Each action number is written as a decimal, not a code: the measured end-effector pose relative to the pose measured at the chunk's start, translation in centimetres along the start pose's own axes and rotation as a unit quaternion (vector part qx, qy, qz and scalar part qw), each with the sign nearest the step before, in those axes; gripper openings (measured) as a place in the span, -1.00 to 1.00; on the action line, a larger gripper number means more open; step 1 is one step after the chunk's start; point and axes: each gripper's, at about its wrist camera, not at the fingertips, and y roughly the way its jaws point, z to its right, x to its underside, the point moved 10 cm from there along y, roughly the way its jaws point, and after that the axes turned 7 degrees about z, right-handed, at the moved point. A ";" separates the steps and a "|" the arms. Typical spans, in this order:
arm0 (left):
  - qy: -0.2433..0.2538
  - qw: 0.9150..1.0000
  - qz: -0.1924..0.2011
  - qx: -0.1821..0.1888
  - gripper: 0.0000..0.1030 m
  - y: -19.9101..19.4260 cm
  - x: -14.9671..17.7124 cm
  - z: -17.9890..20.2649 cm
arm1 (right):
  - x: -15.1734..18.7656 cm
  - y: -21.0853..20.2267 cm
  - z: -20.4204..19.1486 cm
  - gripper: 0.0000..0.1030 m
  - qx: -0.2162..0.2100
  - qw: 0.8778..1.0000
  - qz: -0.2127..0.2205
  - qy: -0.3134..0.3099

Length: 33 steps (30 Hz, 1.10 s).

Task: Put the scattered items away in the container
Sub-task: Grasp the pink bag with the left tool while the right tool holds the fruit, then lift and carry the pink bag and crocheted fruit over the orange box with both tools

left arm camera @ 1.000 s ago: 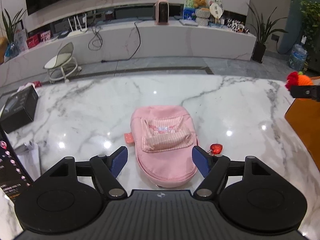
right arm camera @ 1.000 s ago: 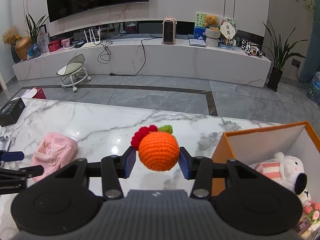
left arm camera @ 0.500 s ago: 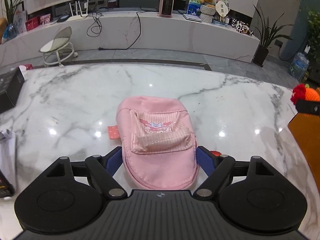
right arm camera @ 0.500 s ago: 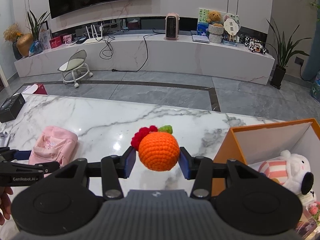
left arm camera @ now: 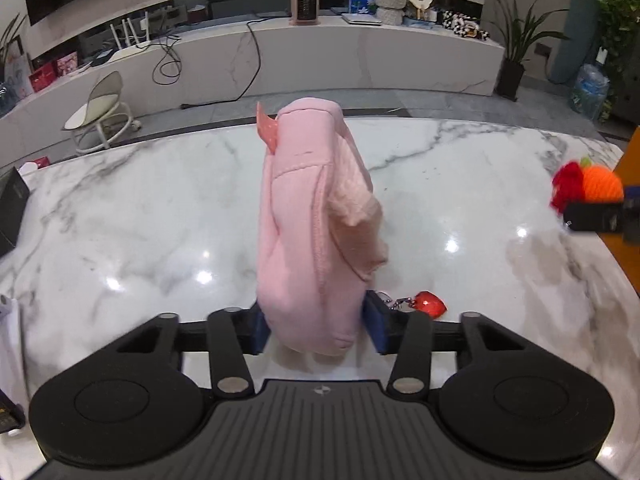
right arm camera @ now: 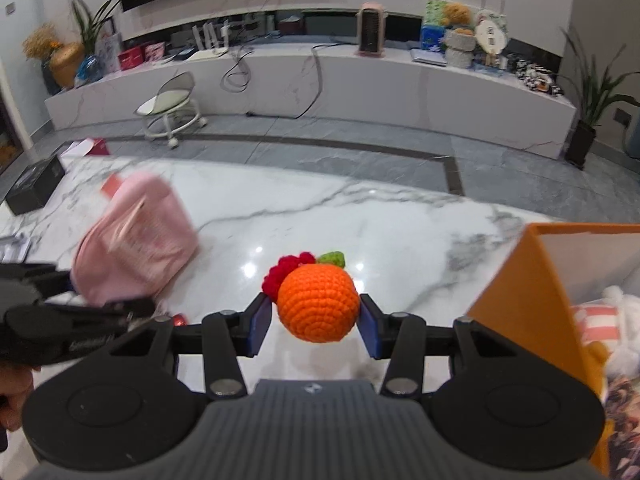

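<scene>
Meanwhile, left tool (left arm camera: 316,326) clamps pink backpack (left arm camera: 316,232) beside open marble tabletop (left arm camera: 128,220).

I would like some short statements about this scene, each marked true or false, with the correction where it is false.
1. The left tool grips the pink backpack at its lower end. True.
2. The right tool is empty. False: it holds the orange crochet fruit between its pads.
3. The orange box already has a white plush toy inside. True.
4. The crochet fruit lies inside the orange box. False: it is held above the marble table, to the left of the box.
5. A red heart charm hangs beside the backpack, near the left tool's right finger. True.
</scene>
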 end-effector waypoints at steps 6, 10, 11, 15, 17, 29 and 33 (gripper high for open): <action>-0.016 1.000 0.013 0.010 -0.35 -0.5 -0.3 -0.4 | 0.2 0.0 -1.4 -0.04 -0.012 1.000 -0.004 -0.013; -0.009 0.999 0.030 0.006 -0.36 -1.7 -1.3 -0.5 | 0.2 -0.3 -1.3 -0.04 -0.014 1.000 -0.004 -0.014; -0.006 0.999 0.032 0.006 -0.36 -1.9 -1.4 -0.4 | 0.2 -0.3 -1.3 -0.04 -0.014 1.000 -0.004 -0.013; 0.001 0.999 0.035 0.004 -0.37 -2.4 -1.7 -0.2 | 0.0 -0.6 -1.8 -0.04 -0.019 1.000 0.000 -0.016; 0.003 0.999 0.036 0.003 -0.37 -2.7 -1.9 0.0 | -0.1 -0.9 -2.0 -0.04 -0.021 1.000 0.002 -0.017; 0.016 0.998 0.054 -0.005 -0.37 -5.5 -3.1 1.0 | -1.7 -3.7 -2.0 -0.04 -0.029 0.999 0.033 -0.010; 0.028 0.998 0.062 -0.005 -0.37 -6.6 -3.5 2.2 | -2.4 -5.2 -1.6 -0.04 -0.030 0.998 0.047 -0.004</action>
